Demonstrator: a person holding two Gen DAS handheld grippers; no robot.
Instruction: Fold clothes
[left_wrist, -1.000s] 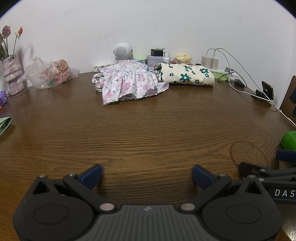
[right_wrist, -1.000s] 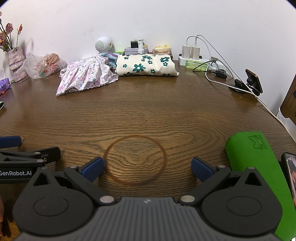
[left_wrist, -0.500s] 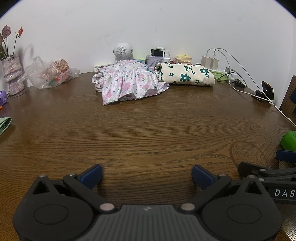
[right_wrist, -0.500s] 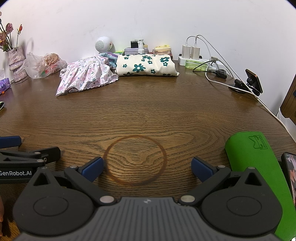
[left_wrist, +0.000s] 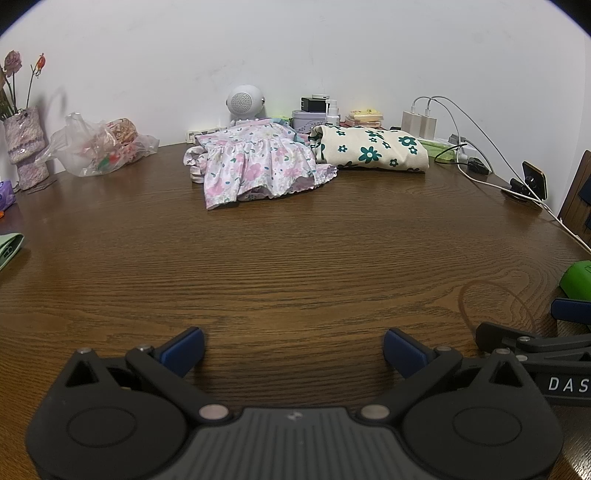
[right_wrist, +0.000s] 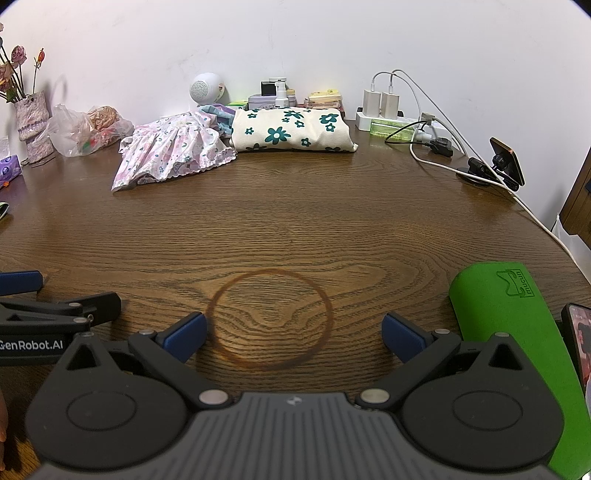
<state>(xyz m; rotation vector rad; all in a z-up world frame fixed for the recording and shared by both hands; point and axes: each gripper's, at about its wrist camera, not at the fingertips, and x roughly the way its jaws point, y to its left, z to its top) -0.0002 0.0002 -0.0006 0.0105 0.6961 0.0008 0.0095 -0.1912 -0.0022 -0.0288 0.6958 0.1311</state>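
Observation:
A pink floral dress (left_wrist: 258, 166) (right_wrist: 173, 149) lies crumpled at the far side of the brown wooden table (left_wrist: 295, 258). Right of it sits a folded cream garment with dark green flowers (left_wrist: 373, 151) (right_wrist: 291, 131). My left gripper (left_wrist: 293, 349) stands open low over the near table edge, nothing between its blue pads. My right gripper (right_wrist: 293, 336) is open too, over a round ring stain (right_wrist: 269, 317), with nothing held. Both are far from the clothes. The right gripper's fingers (left_wrist: 532, 339) show at the left view's right edge.
Along the wall stand a vase of flowers (left_wrist: 24, 147), a plastic bag (left_wrist: 99, 147), a white round speaker (left_wrist: 243, 101), small boxes and bottles (right_wrist: 277, 96), chargers with cables (right_wrist: 388, 107) and a phone on a stand (right_wrist: 506, 166). A green pad (right_wrist: 517, 332) lies near right.

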